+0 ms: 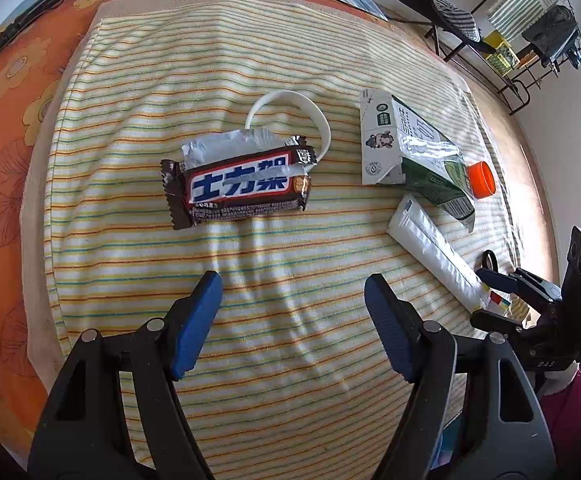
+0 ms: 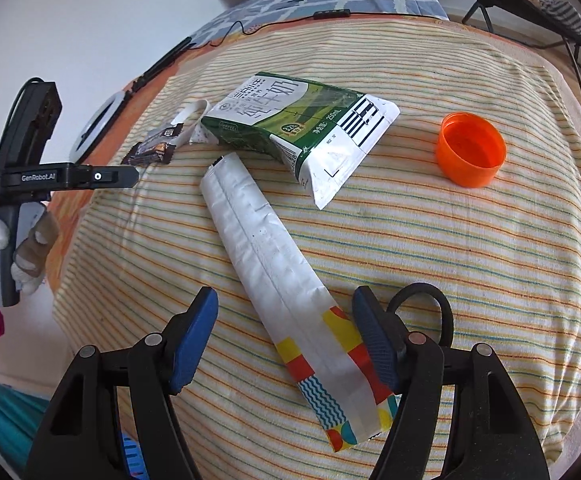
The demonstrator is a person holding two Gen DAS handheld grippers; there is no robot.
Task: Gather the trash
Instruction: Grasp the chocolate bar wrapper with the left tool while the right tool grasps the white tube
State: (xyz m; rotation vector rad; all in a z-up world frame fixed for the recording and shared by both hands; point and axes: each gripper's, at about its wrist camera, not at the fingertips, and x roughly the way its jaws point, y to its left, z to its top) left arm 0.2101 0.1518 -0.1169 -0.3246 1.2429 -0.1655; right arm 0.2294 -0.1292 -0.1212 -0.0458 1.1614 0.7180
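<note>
Hiding behind milk carton (image 2: 290, 128) — candy wrapper (image 2: 152, 148)

Left gripper (image 1: 293, 322) with blue-padded jaws spread wide, held level and pointing forward, gripped by a gloved left hand (image 2: 18, 248). Right gripper (image 2: 284, 338) likewise spread wide, angled downward, its jaws closed on nothing.

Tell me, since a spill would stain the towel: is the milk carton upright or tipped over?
Tipped over. The carton lies flat on its side on the striped towel, printed face up.
</note>
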